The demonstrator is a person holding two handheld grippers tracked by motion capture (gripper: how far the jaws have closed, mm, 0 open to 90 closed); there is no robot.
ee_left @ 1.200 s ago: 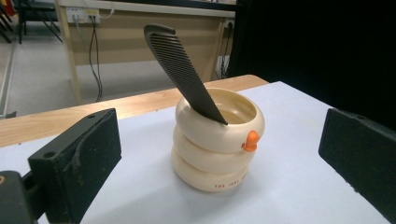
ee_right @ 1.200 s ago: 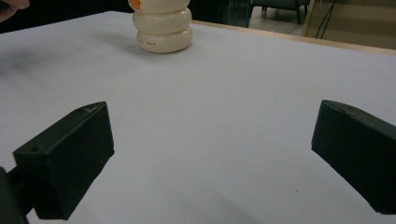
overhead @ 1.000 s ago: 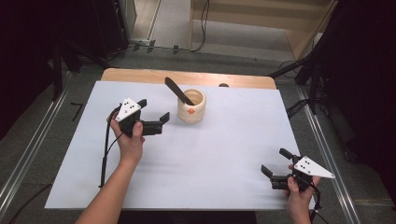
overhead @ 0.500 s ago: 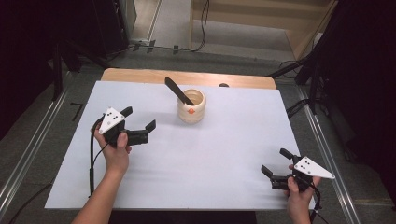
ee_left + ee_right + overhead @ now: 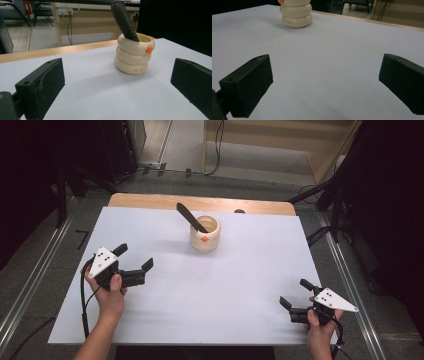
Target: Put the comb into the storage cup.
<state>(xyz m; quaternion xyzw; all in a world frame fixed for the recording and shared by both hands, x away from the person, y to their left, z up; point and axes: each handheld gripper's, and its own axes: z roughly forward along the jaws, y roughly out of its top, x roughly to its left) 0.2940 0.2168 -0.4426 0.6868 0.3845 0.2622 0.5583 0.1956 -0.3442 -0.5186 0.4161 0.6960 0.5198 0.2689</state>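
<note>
Comb parked in holder, both grippers empty and clear

Comb [image 5: 190, 217], black, stands tilted in the cream ringed holder [image 5: 205, 234], handle end leaning out over the holder's far-left rim. Holder sits on the white table cover [image 5: 240, 285], near its far edge, and is the landmark for everything below. It is made of 3 stacked rings, with 1 small orange blob on the top ring at the near side.

Left gripper [image 5: 134, 261] is near-left of the holder, well apart from it, jaws spread wide, nothing between them. In the left gripper view the holder [image 5: 134, 54] sits between the 2 black jaws, farther off, with the comb [image 5: 124, 20] rising out of it, teeth visible along 1 edge. Right gripper [image 5: 293, 295] is near-right of the holder, well apart, close to the cover's near edge, jaws also spread, empty. In the right gripper view the lower part of the holder [image 5: 296, 13] sits far ahead at top left.

Step, as a judgement: comb looks placed in the holder, hands off, so this is either the end of a put-in or the wait before a pull-out. If the next move is a pull-out, the left gripper is the closer one: advance toward the holder, raise to the exposed end of the comb, pinch across its flat sides, lift along the lean so the holder does not tip.

Writing: small red print on the holder's bottom ring, too small to read. No other labels legible.
</note>
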